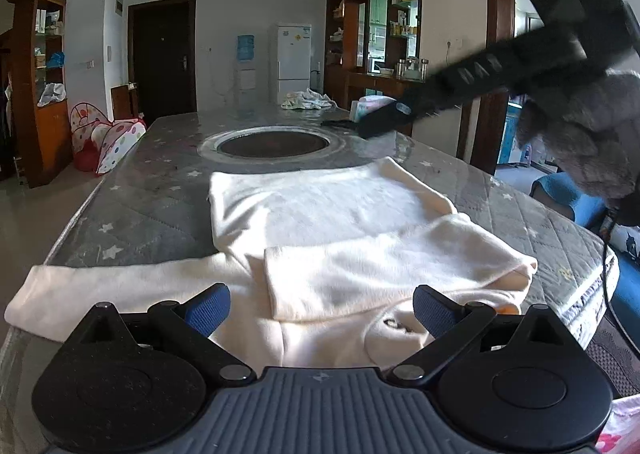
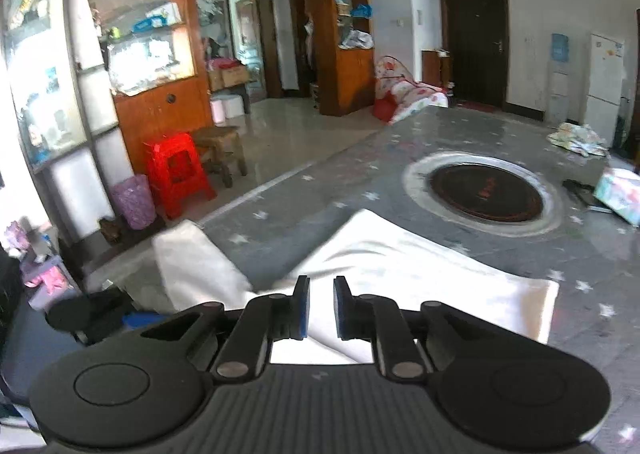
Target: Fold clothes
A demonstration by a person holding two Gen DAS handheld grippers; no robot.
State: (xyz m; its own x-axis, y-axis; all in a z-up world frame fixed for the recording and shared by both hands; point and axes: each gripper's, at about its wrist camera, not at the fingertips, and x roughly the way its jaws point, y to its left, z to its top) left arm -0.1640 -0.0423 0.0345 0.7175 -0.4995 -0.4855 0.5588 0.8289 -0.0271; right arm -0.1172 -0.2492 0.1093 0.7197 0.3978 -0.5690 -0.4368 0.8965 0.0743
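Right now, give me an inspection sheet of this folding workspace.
Surface: grey star-print table cover, round burner inset.
Job's things: cream garment spread flat, one sleeve folded across, other sleeve out sideways.
Clutter: crumpled cloths, tissue pack at far end.
Grippers: left gripper open above collar; right gripper slightly open, empty.
Cables: black cable at table's edge.
Surroundings: fridge, red stool, shelves.

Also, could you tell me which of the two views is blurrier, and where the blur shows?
Right wrist view: blurred overall, the cream garment and red stool smeared. Left wrist view: sharp on the garment, only the right gripper streaked; both bend the room fisheye-style.
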